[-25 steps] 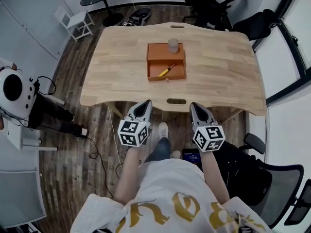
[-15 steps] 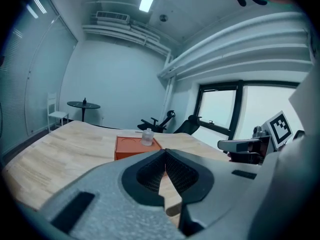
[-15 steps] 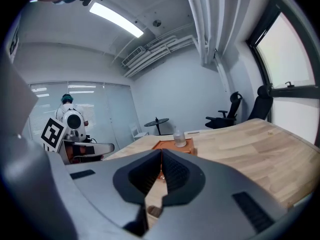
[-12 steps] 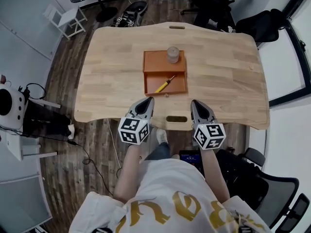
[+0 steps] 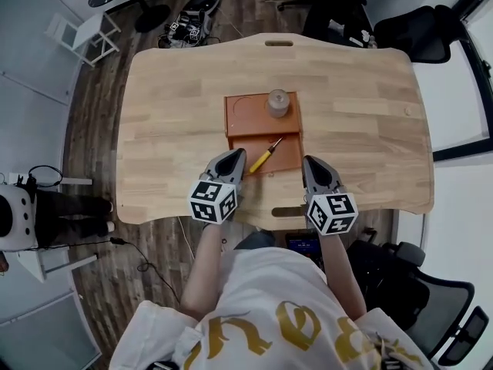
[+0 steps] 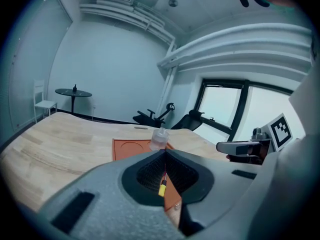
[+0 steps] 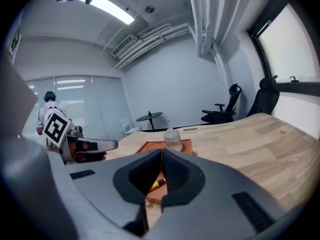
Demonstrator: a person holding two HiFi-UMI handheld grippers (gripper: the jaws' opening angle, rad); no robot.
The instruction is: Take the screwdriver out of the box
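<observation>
Left gripper [image 5: 235, 156] and right gripper [image 5: 310, 163] hover over the desk [image 5: 169, 114], fingers together on nothing; the screwdriver [image 5: 263, 156] lies in the box [image 5: 230, 119].

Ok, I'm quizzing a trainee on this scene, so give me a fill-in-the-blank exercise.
1. The screwdriver in the orange box has a ____ handle.
2. The left gripper and right gripper both have their jaws ____.
3. The box sits on a ____ table.
Missing words: yellow; shut; wooden.
</observation>
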